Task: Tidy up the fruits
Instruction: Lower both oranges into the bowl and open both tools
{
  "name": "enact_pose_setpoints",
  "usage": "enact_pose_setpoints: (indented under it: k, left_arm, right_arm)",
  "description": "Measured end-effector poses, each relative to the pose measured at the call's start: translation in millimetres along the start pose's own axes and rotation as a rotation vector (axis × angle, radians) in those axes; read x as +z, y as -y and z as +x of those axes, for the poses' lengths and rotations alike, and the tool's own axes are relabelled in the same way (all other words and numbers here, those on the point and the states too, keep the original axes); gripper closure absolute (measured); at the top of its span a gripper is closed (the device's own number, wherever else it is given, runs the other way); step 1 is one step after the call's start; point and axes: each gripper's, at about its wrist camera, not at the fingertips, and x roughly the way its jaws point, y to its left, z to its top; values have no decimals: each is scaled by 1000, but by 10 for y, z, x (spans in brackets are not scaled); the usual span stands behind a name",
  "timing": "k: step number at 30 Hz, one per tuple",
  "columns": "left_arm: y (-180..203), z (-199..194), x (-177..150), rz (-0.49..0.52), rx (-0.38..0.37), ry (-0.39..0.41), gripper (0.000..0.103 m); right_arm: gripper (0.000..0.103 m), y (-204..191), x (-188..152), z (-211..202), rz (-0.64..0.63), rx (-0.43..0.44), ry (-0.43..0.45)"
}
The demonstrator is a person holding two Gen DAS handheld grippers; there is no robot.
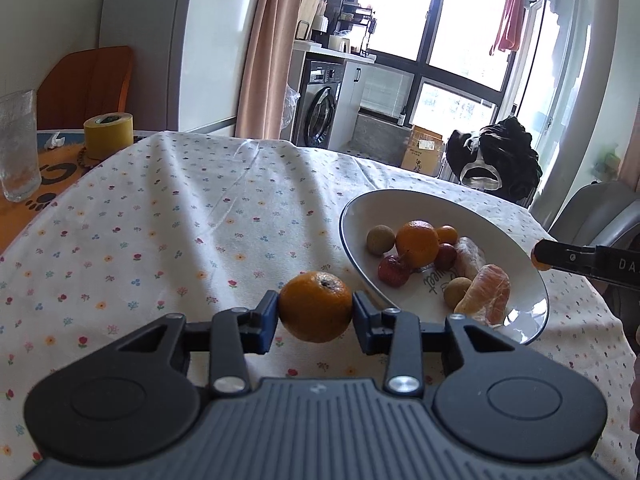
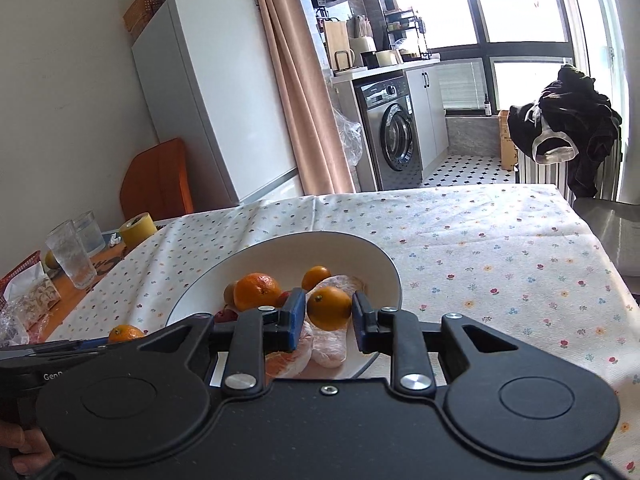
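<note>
In the left wrist view, the left gripper [image 1: 315,312] sits low in the middle of the frame, its two blue pads pressed against either side of a mandarin [image 1: 315,307] held above the flowered tablecloth [image 1: 160,216]. Just to the right of it lies a white bowl [image 1: 516,292] with a dark rim. Inside the bowl are a larger orange [image 1: 417,242], a small kumquat [image 1: 447,234], two small red fruits [image 1: 394,271], two brownish round fruits [image 1: 380,240] and a peeled segment cluster [image 1: 489,295]. At the right edge of the frame the tip of the right gripper [image 1: 541,261] reaches in over the bowl's rim.

In the right wrist view, the right gripper [image 2: 329,309] is closed on a small orange fruit [image 2: 329,308], held over the bowl [image 2: 360,252]. The mandarin [image 2: 125,333] in the left gripper shows at lower left.

At the left edge of the table stand a glass [image 1: 17,148] and a roll of yellow tape [image 1: 108,135].
</note>
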Motion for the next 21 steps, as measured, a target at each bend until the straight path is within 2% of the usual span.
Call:
enact_pose_setpoints:
  k: [2, 9, 14, 21]
  left_arm:
    - [32, -25, 30, 6, -3, 8, 65]
    - [150, -43, 124, 38, -17, 19, 65]
    - [306, 4, 151, 62, -36, 16, 65]
    - [499, 94, 190, 84, -70, 16, 65]
  right_arm:
    - [71, 28, -16, 5, 8, 5, 7]
    - [70, 76, -68, -10, 20, 25, 17]
    - [62, 91, -93, -11, 34, 36, 2]
    - [60, 103, -84, -67, 43, 49, 9]
